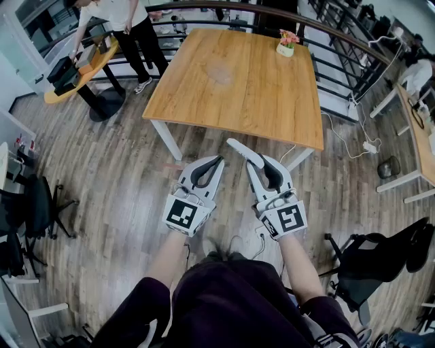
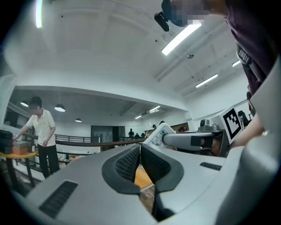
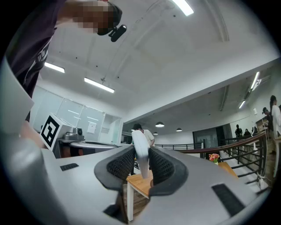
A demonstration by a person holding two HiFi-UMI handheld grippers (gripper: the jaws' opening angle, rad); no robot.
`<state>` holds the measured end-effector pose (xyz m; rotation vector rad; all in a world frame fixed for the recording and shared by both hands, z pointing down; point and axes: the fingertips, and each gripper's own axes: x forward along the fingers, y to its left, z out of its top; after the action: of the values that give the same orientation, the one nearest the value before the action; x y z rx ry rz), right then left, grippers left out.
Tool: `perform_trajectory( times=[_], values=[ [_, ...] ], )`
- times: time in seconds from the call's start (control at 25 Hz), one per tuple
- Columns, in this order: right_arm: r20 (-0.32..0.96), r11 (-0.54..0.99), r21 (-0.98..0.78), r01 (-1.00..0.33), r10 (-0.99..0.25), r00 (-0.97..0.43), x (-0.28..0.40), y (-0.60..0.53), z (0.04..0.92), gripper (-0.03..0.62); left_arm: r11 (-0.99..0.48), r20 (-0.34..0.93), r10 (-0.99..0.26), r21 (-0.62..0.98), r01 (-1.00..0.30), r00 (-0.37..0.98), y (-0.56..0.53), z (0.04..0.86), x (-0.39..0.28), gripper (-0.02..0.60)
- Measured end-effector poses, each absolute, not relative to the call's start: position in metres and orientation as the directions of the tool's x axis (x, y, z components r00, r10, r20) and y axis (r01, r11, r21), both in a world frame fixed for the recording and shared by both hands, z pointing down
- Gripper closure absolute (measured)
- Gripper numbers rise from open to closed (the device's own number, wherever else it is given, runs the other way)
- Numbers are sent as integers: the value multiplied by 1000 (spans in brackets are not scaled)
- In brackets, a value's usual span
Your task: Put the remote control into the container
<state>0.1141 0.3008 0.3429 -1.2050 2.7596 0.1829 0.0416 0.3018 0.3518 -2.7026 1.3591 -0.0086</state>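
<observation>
The person stands on the wood floor (image 1: pixel 102 177) just short of a wooden desk (image 1: pixel 238 81), holding both grippers side by side at waist height, pointing at the desk's near edge.

The right gripper (image 1: pixel 263 163) has its fingers (image 3: pixel 160 165) clamped on the remote (image 1: pixel 245 152). The remote is a slim white bar, held by its lower part. Its free end sticks out past the fingertips and slants toward the left gripper (image 1: pixel 216 160). In the right gripper view the remote (image 3: pixel 141 151) stands nearly upright between the two ribbed pads, touching both. It is in the air, clear of the desk.

In the left gripper view the fingers (image 2: pixel 127 162) are pressed together at the tips with nothing between them. The remote's button face (image 2: pixel 157 134) shows just beyond them.

A flower pot (image 1: pixel 286 44) sits at the desk's far right corner; the rest of the top is bare. At far left another person (image 1: pixel 129 20) leans over a round desk (image 1: pixel 81 71) with boxes on it. A black chair (image 1: pixel 380 258) stands at right.
</observation>
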Motion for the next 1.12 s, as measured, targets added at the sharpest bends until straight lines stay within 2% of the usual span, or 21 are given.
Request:
perform_trajectory(
  times=[0.52, 1.12],
  values=[
    [-159, 618, 69, -783, -768, -620, 73, 300, 343, 477, -652, -60, -751, -97, -752, 658, 293, 353, 2, 568],
    [-163, 551, 42, -833, -819, -550, 89, 258, 351, 477, -684, -60, -723, -83, -725, 689, 237, 359, 13, 568]
  ],
)
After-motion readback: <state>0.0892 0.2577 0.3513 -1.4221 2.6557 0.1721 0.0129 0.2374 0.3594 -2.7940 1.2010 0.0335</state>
